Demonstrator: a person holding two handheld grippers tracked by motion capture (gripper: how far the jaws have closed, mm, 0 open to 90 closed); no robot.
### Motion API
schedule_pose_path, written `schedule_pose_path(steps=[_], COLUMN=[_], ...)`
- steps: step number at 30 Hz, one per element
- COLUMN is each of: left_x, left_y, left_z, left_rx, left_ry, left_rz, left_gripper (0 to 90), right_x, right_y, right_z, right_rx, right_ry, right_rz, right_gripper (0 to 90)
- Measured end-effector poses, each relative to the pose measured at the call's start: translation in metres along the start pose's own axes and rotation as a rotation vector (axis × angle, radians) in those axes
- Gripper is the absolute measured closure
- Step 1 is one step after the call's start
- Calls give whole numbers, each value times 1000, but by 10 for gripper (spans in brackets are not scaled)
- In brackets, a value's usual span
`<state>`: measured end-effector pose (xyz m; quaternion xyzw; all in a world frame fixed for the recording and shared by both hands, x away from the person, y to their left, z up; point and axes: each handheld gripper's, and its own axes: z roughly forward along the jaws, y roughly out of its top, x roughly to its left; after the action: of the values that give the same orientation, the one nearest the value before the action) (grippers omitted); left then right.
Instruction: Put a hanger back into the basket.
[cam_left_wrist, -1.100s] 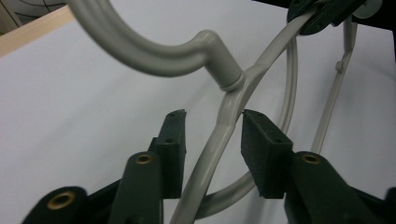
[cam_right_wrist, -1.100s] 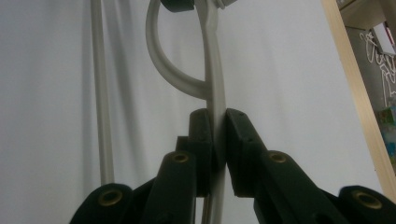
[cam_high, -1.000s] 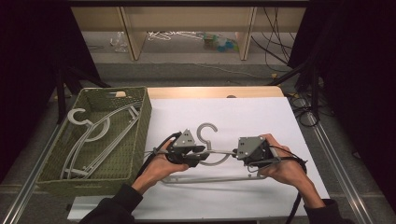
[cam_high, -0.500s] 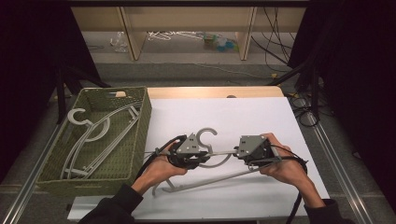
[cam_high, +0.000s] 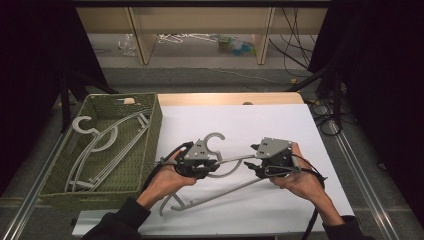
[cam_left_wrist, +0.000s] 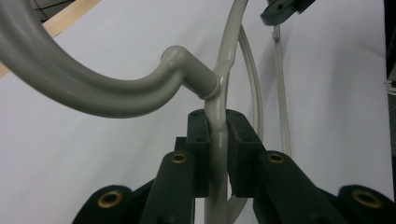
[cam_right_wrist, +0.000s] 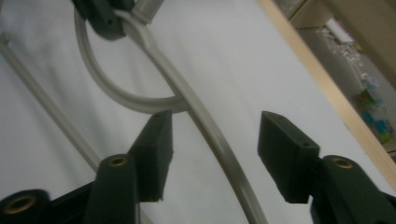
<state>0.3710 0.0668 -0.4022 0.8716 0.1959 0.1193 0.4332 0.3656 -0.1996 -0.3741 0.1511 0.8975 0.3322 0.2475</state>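
Gripping a grey plastic hanger (cam_high: 220, 172) just below its hook, the left gripper (cam_high: 199, 161) has its jaws clamped tight on the thin neck; the left gripper view shows both black pads (cam_left_wrist: 198, 140) pressed against the stem (cam_left_wrist: 215, 140) on either side. The hook (cam_high: 215, 141) curls up past that gripper, toward the far edge of the white worktop (cam_high: 280, 125).

The right gripper (cam_high: 272, 159) sits just beside it to the right, and its jaws have just been opening. In the right gripper view one arm of the hanger (cam_right_wrist: 205, 126) runs between the two pads (cam_right_wrist: 156, 144) without either of them touching it, so this tool stands spread and holds nothing.

The hanger is near the middle of the worktop, a little toward the near edge. Its long lower bar (cam_high: 220, 195) slants down to the near-left, and the curled end (cam_high: 167, 204) lies close to the person's left sleeve (cam_high: 125, 220).

Off the worktop's left edge stands a green woven basket (cam_high: 150, 107) with more grey hangers (cam_high: 95, 145) lying inside. Both hands (cam_high: 167, 181) come up from the near edge, each wrapped around its tool, with black cables (cam_high: 312, 220) trailing back.
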Motion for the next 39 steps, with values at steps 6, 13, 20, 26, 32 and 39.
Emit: schedule_pose_path(steps=[6,13,20,26,32,39], left_x=[12,22,29,31,30,29], left_y=[3,4,5,4,10,13], left_z=[-15,-31,-49,-64,-79,-95], left_rx=[-13,-61,-121,-168,-197,-208], left_ry=[34,53,43,48,37,15], left_rz=[-50,-138,-211,-261,-271,-302], left_gripper=[807,807,807,807,807,806], right_x=[-4,5,17,23,24,26], right_y=[0,-9,-16,-26,-35,-41], right_z=[-13,-20,-24,-23,-26,-24], right_rx=[-147,-205,-211,-213,-225,-204], right_ry=[-65,-108,-87,-65,-57,-59], right_rz=[142,184,209,235,282,299], right_gripper=[382,347,338,327,300,270])
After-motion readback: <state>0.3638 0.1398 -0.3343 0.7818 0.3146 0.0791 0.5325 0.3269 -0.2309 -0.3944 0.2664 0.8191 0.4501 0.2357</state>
